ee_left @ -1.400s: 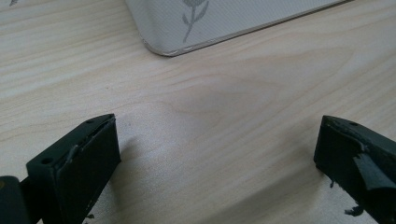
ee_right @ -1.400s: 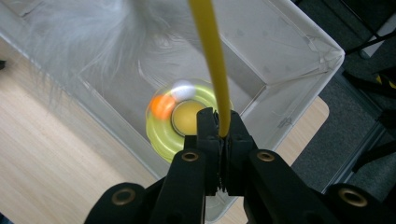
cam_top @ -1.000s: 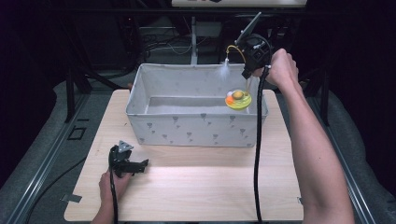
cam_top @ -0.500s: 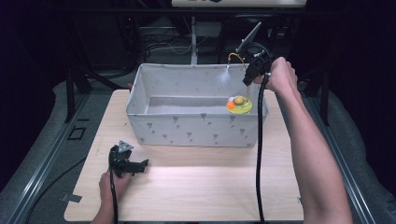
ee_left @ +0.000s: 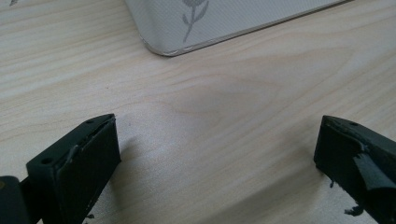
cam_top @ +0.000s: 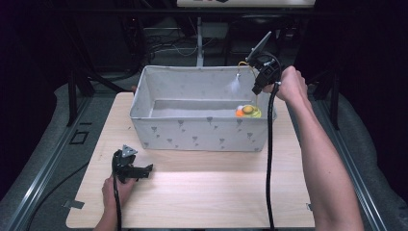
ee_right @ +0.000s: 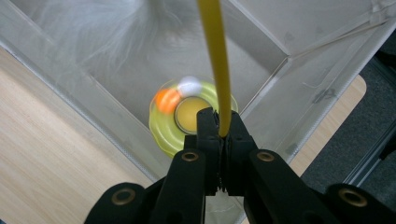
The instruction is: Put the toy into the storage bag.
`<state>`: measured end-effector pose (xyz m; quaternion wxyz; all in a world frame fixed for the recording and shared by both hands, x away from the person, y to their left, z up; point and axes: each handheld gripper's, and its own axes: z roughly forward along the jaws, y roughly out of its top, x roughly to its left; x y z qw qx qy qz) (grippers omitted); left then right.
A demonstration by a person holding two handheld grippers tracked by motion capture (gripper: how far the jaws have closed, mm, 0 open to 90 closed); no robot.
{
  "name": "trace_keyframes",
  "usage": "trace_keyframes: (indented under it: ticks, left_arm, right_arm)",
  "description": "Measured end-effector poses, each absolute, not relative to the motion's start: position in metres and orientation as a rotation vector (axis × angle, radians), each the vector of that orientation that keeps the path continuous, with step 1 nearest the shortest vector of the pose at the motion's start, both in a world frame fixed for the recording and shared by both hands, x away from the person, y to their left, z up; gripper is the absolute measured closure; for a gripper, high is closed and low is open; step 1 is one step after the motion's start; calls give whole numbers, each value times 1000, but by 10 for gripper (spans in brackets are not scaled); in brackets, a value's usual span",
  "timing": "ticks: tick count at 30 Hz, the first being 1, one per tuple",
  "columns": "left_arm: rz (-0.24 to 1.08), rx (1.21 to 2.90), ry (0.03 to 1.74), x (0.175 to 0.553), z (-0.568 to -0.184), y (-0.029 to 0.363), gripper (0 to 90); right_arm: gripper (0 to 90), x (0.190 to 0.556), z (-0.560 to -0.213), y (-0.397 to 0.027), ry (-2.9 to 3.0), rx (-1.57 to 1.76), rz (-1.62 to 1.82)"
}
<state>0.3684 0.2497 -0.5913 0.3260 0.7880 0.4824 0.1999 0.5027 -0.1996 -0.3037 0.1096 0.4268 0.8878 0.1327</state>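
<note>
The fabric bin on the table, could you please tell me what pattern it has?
The bin is pale grey with small grey flower prints, clearest in the left gripper view.

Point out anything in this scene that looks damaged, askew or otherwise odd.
The left gripper's pads look worn: the black lining is torn and peeling, with small flecks on the table. Otherwise nothing is spilled. The right gripper is clamped on a yellow wand above the fabric bin, where a yellow toy lies.
</note>
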Motion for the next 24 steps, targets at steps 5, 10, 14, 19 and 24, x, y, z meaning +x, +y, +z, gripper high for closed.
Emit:
trace_keyframes:
  ticks: [5,10,14,19,24]
  left_arm:
    - [524,2065,1265,368,-591,250,2]
    - [524,2065,1264,368,-591,250,2]
    - [524,2065,1265,368,-591,250,2]
    - [524,2065,1265,368,-591,250,2]
    - [524,2064,1265,368,-591,250,2]
  right_arm:
    - [886,503,-311,-199,2619,1254,381]
    - [886,502,-317,-200,2626,1263,384]
    - [886,502,-321,-202,2639,1258,374]
    - [886,501,-328,-204,2651,1270,358]
    - [886,501,-336,-208,2665,1284,352]
